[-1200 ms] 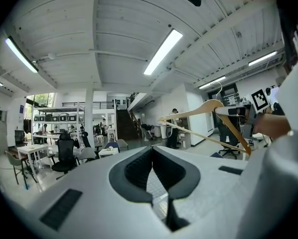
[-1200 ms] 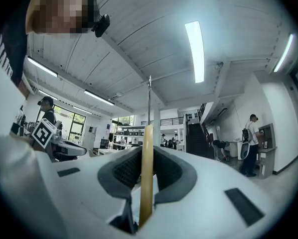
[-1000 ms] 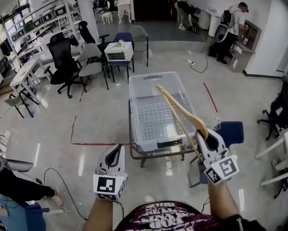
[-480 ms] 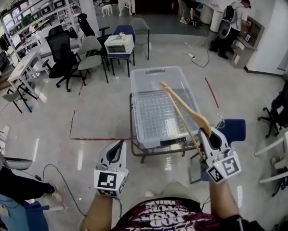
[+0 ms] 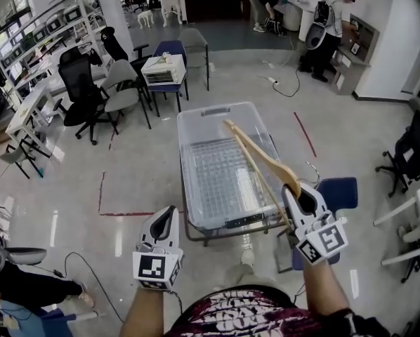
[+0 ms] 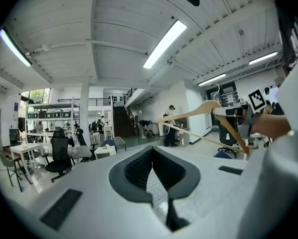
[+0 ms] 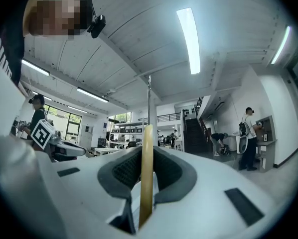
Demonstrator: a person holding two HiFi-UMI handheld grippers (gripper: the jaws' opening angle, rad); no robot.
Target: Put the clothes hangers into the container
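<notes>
The right gripper (image 5: 294,196) was clamped on a pale wooden clothes hanger (image 5: 260,161). Its smooth curved arm and thin bar reached out in the air above the near right corner of the clear plastic rectangular container (image 5: 184,163), not yet inside it. The left gripper (image 5: 166,220), jaws together and holding nothing, hovered short of the container's near left corner. The container's bottom was ribbed. Around it spread a glossy grey floor (image 5: 136,167) with a red tape line (image 5: 126,214). Farther off stood black mesh office chairs (image 5: 76,83) and white shelving (image 5: 27,41).
</notes>
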